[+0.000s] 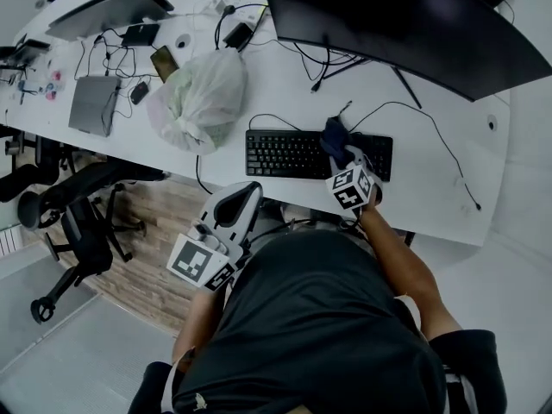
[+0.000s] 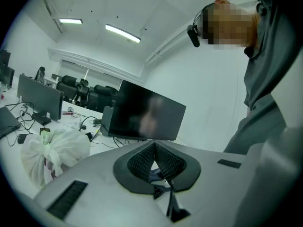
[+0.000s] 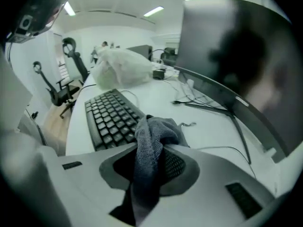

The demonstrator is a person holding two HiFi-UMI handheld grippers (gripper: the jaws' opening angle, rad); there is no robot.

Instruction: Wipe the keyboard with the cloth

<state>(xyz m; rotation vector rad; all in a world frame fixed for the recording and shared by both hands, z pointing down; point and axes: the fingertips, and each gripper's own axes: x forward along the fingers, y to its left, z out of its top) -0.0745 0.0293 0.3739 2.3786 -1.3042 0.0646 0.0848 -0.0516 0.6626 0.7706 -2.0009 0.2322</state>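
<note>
The black keyboard lies on the white desk, near its front edge. In the right gripper view its keys run off to the left. My right gripper is shut on a dark grey-blue cloth. It holds the bunched cloth over the keyboard's right half. Whether the cloth touches the keys is hidden. My left gripper hangs off the desk's front edge, close to the person's body. Its jaws meet at the tips with nothing between them.
A knotted white plastic bag sits left of the keyboard. A large dark monitor stands behind it, with cables trailing across the desk. A laptop and a grey device lie far left. An office chair stands below the desk edge.
</note>
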